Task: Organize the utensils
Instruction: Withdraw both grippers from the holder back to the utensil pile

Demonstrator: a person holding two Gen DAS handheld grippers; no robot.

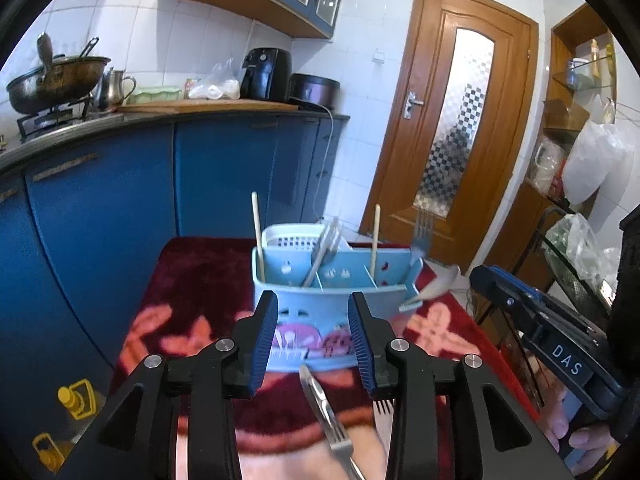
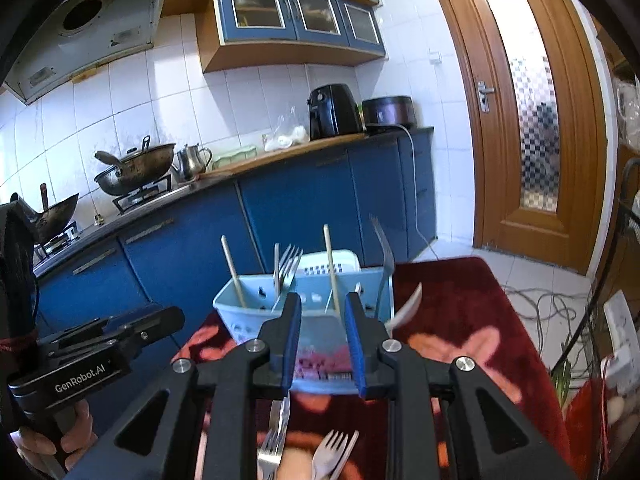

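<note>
left gripper (image 1: 313, 338): jaws parted, nothing between the pads, only the front of the caddy (image 1: 320, 312) showing through the gap. right gripper (image 2: 322, 346): jaws narrower yet still apart, pressing on nothing visible.

just beyond both claws, on the red floral cloth (image 1: 192, 280): pale blue caddy with divided slots. inside already: two wooden chopsticks (image 1: 257, 236) standing upright in separate slots, a cluster of forks (image 1: 322, 246) leaning in the middle slot, one more fork (image 2: 385, 268) upright at the right end. white spoon (image 1: 434, 284) hanging off the caddy's right end, bowl outward, blurred, so whether seated or only resting cannot be told.

near edge, under the claws: loose forks (image 2: 332, 454) flat on the cloth, tines toward the camera, plus another fork (image 1: 330, 412) lying diagonally.

probably between placements, next a pick of a loose fork. best done by lowering over one handle alone, closing across the narrow neck and not the tines, lifting clear of its neighbour, then tipping handle-down into the fork slot without knocking the chopsticks.
</note>
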